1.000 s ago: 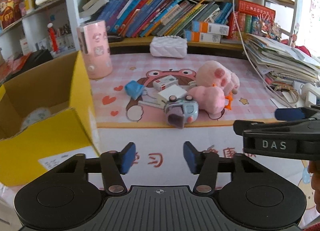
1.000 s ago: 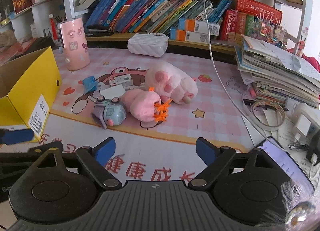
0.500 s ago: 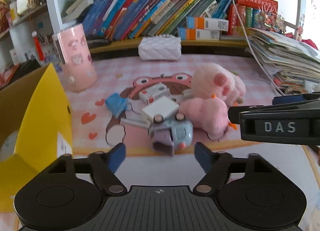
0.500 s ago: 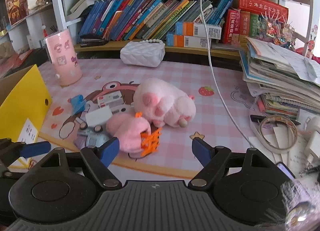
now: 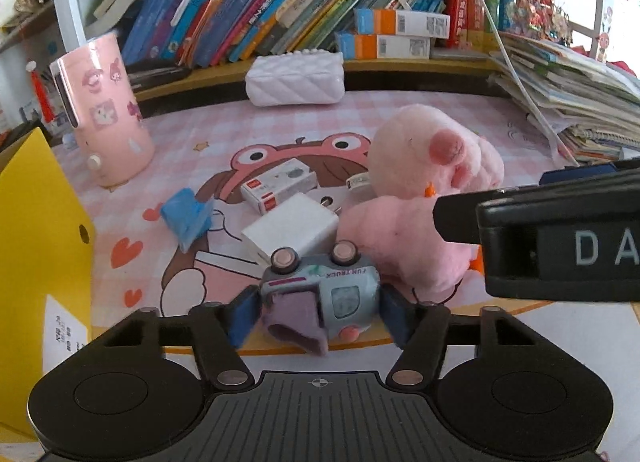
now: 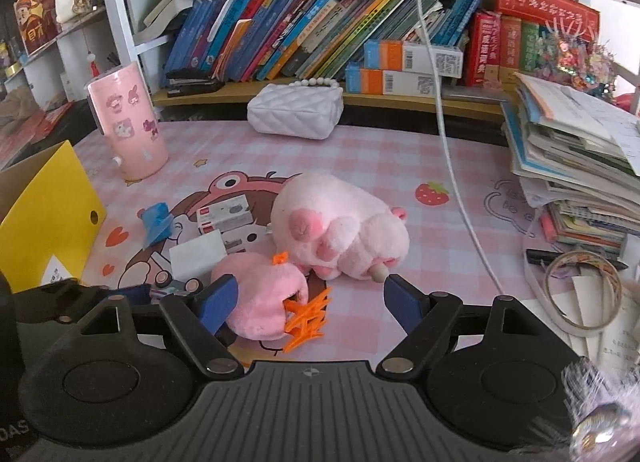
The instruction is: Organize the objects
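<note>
The left gripper [image 5: 318, 314] has just been closing – its fingers [image 5: 242, 318] flank the overturned toy truck [image 5: 320, 298] on the surface [image 5: 420, 102], contact unclear. The right gripper [image 6: 308, 302] hangs released over the pink plush [image 6: 260, 302].

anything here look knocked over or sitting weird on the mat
Yes: the toy truck lies tipped over, its wheels pointing up and away rather than resting on the desk mat. It sits between the left gripper pads. The other items lie in a loose jumble, but nothing looks spilled or broken.
</note>
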### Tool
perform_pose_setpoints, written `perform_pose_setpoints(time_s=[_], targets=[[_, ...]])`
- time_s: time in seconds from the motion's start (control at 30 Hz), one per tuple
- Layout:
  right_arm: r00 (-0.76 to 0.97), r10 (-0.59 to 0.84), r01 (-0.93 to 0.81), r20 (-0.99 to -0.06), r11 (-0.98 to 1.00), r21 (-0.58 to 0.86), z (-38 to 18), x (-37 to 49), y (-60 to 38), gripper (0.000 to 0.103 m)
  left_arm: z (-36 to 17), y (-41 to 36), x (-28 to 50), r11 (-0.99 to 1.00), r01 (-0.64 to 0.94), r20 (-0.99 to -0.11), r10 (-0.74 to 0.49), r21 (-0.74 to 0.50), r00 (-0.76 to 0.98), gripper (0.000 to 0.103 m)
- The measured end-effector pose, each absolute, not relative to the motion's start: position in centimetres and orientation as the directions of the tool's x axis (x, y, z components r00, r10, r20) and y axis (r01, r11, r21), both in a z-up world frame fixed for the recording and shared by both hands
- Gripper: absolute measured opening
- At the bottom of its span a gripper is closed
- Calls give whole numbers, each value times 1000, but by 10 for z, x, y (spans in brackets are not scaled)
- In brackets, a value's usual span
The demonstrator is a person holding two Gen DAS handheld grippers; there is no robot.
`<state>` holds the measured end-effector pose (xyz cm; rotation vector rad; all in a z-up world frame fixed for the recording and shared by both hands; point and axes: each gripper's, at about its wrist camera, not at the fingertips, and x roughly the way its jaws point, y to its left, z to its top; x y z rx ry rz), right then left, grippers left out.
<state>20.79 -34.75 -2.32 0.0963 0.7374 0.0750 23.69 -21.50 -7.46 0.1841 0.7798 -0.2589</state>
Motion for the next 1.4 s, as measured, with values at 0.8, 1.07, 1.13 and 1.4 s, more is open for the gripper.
perform_pose_setpoints(time_s=[0.8, 1.07, 1.13, 1.4], targets=[[618, 147, -158, -773, 985, 61, -67, 242, -317, 66, -32, -135, 152, 988, 152, -705, -130, -31, 698, 63], [626, 170, -116, -761, 985, 124, -45, 207, -315, 66, -25, -127, 140, 983, 171, -685, -170, -67, 709, 63], [631, 179, -99, -755, 984, 150, -37, 194, -314, 66, -24, -125, 137, 981, 182, -681, -183, -74, 709, 63], [618, 197, -44, -761, 975, 216, -19, 146, -294, 66, -17, -102, 118, 974, 203, -656, -216, -96, 723, 63]])
